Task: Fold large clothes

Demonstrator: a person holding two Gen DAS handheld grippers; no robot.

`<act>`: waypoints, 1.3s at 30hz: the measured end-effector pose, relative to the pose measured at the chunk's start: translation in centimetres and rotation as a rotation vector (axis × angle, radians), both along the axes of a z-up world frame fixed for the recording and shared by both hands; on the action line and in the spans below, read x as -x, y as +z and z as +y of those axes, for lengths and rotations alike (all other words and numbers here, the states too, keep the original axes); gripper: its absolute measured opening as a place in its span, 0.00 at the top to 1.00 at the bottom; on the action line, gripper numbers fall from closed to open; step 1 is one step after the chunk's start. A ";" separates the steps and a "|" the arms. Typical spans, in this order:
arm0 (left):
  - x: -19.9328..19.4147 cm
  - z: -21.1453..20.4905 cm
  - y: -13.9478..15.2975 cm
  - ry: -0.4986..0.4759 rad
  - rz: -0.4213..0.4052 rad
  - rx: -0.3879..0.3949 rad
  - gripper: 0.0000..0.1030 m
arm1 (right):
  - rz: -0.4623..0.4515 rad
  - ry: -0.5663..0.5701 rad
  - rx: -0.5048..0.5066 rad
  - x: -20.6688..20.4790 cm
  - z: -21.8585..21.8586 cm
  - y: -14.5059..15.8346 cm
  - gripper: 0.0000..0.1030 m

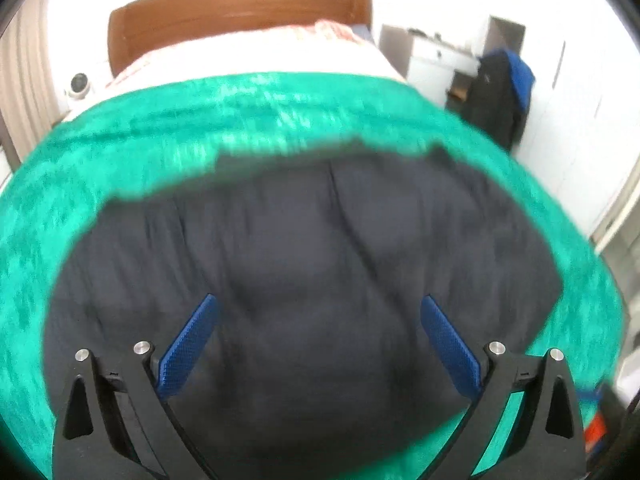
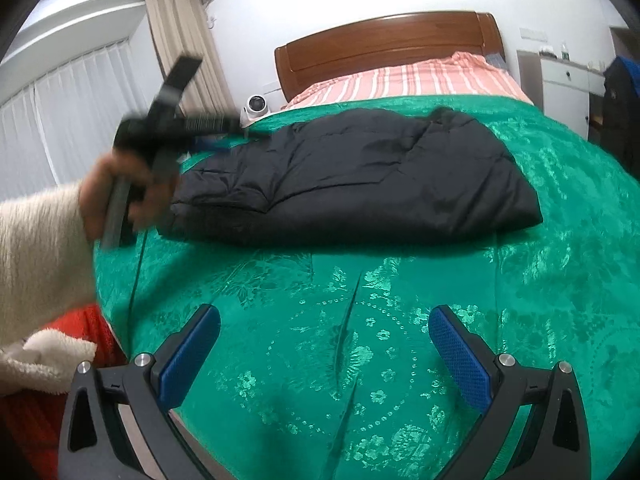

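Fabric dominates both views: a dark navy padded jacket (image 2: 352, 176), quilted and puffy, lies folded into a thick, roughly rectangular bundle on a glossy green bedspread (image 2: 400, 340) woven with a floral brocade pattern. Beyond it a pink striped sheet (image 2: 408, 78) runs up to a curved, polished wooden headboard (image 2: 384, 46). The left wrist view is blurred, yet it shows the left gripper (image 1: 318, 328) poised over the jacket, its blue textured pads (image 1: 188, 344) spread wide with nothing between them. In the right wrist view, that gripper appears at the jacket's left end, gripped by a hand (image 2: 120, 196) in a cream fleece sleeve (image 2: 40, 248). The right gripper (image 2: 324, 344) hangs over bare bedspread near the jacket, jaws likewise wide apart and holding nothing.
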State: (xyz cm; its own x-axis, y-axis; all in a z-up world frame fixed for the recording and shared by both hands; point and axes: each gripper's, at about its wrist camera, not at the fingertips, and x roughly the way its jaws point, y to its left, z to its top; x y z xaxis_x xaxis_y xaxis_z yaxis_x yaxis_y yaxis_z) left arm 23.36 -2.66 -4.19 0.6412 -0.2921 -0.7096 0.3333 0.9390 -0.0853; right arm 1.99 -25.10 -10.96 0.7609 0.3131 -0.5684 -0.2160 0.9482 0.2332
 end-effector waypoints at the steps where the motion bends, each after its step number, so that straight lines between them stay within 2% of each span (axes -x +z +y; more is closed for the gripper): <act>1: -1.2 -0.3 0.7 0.008 -0.016 -0.013 0.01 | 0.008 -0.004 -0.008 -0.2 -0.2 -0.1 0.00; 3: -4.5 -1.3 1.5 0.029 -0.047 -0.077 0.01 | 0.015 -0.010 -0.015 -0.3 -0.4 -0.3 0.00; 5: -7.5 -2.0 0.9 0.055 -0.023 -0.114 0.01 | 0.013 -0.016 -0.011 -0.2 -0.5 -0.3 0.00; 9: -12.5 -3.0 -4.5 0.081 0.129 -0.209 0.00 | 0.027 -0.022 -0.005 -0.4 -0.5 -0.7 0.00; 10: -12.9 -2.8 -6.0 0.081 0.159 -0.196 0.00 | 0.031 -0.022 -0.006 -0.4 -0.4 -0.8 0.00; 12: -12.7 -2.3 -6.7 0.094 0.138 -0.160 0.00 | 0.038 -0.019 -0.005 -0.5 -0.4 -0.9 0.00; 14: -12.2 -2.4 -6.3 0.083 0.125 -0.174 0.01 | 0.037 -0.010 -0.005 -0.4 -0.4 -0.9 0.00; 17: -11.2 -2.6 -4.5 0.053 0.110 -0.200 0.06 | 0.038 -0.001 -0.001 -0.6 -0.3 -1.0 0.00; 20: -9.4 -2.2 -2.7 0.020 0.084 -0.148 0.05 | 0.043 0.003 -0.016 -0.7 -0.4 -1.0 0.00; 22: -9.2 -2.4 -3.3 0.012 0.098 -0.170 0.05 | 0.042 0.005 -0.020 -0.7 -0.4 -1.0 0.00; 24: -9.1 -2.8 -4.9 0.007 0.094 -0.224 0.01 | 0.042 0.004 -0.021 -0.7 -0.4 -1.0 0.00; 28: -9.5 -2.5 -6.1 0.038 0.091 -0.190 0.00 | 0.044 -0.003 -0.014 -0.6 -0.5 -1.0 0.00; 32: -8.8 -2.7 -4.7 0.030 0.100 -0.213 0.03 | 0.037 -0.012 -0.022 -0.5 -0.8 -0.8 0.00; 35: -7.0 -2.5 -3.1 -0.003 0.072 -0.180 0.03 | 0.036 -0.013 -0.032 -0.5 -1.0 -0.8 0.00; 37: -5.8 -2.7 -3.1 -0.024 0.055 -0.208 0.03 | 0.035 -0.012 -0.032 -0.5 -1.0 -0.7 0.00; 39: -5.0 -3.5 -5.1 -0.046 0.049 -0.311 0.03 | 0.038 -0.011 -0.034 -0.6 -1.0 -0.7 0.00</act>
State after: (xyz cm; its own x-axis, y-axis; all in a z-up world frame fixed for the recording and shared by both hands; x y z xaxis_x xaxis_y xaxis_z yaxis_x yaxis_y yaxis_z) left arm 28.40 -6.17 -9.31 0.5948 -0.0846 -0.7994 0.3790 0.9065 0.1861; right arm 2.58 -26.10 -11.66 0.7425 0.3242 -0.5862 -0.1956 0.9419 0.2731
